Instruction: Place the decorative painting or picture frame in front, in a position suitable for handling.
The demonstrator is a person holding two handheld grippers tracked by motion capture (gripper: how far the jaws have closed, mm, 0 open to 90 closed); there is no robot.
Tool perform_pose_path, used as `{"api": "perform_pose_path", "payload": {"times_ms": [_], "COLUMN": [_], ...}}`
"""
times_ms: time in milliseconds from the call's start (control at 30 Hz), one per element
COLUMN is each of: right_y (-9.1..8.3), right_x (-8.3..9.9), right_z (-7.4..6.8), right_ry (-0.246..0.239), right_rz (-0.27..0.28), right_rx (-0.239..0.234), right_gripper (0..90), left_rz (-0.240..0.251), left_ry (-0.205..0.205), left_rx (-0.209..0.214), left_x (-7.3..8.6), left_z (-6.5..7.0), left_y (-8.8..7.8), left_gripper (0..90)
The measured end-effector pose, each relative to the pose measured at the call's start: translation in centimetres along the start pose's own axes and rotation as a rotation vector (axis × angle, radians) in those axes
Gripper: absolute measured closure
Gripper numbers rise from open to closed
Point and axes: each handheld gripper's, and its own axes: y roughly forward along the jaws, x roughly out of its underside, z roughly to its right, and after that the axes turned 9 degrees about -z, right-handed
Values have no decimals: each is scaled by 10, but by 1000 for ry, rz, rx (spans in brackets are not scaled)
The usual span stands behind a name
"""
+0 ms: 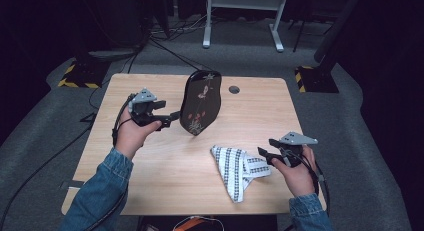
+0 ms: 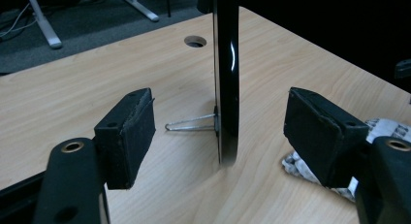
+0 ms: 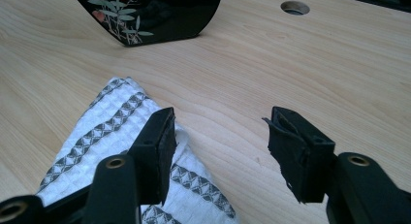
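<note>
Left gripper view: my left hand-held gripper [image 2: 220,132] stands wide, its jaws either side of the black lacquered plaque [image 2: 227,78], touching neither face. The plaque stands upright on edge on the desk [image 2: 97,83], propped by a thin wire stand [image 2: 191,123] behind it. Risk, as I judge it: closing unevenly, one pad pushes first and tips the plaque off its stand; the glossy faces may also slip in the pads. My right hand-held gripper [image 3: 220,136] is open too, with the patterned cloth [image 3: 111,132] under its left jaw and the plaque ahead of it; a careless sweep could drag the cloth. The desk is pale wood with a cable hole [image 1: 234,89]. Grey carpet, cables and dark surroundings lie beyond.
</note>
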Motion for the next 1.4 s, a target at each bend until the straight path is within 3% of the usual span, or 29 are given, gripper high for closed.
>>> {"api": "perform_pose_path", "payload": {"times_ms": [200, 333, 433, 600, 700, 900, 1100, 1233, 1367, 1400], "right_y": [1, 4, 5, 7, 9, 9, 7, 6, 6, 6], "right_x": [-1, -3, -4, -5, -4, -4, -3, -2, -2, -1], "right_z": [1, 0, -2, -4, -6, -7, -5, -4, -3, -3], "right_ry": [2, 32, 36, 13, 9, -1, 8, -7, -21, -37], "right_rz": [18, 73, 89, 112, 110, 106, 103, 103, 96, 89], "right_rx": [-8, -48, -40, -15, -13, -13, -29, -25, -30, -22], "right_gripper": [435, 409, 351, 383, 398, 448, 501, 535, 543, 546], "left_rz": [25, 58, 81, 120, 101, 93, 94, 72, 92, 89], "left_ry": [-22, -17, -42, -49, -57, -31, -18, -14, -32, -27], "left_rx": [19, 14, 48, 60, 71, 45, 39, 30, 23, 16], "left_x": [-19, -26, -27, -30, -33, -41, -53, -58, -60, -60], "left_z": [-3, -5, -8, -10, -8, -7, -4, -2, -3, -3], "left_y": [11, 22, 29, 40, 46, 54, 59, 64, 68, 68], "left_gripper": [271, 256, 278, 294, 291, 290, 399, 468, 514, 563]}}
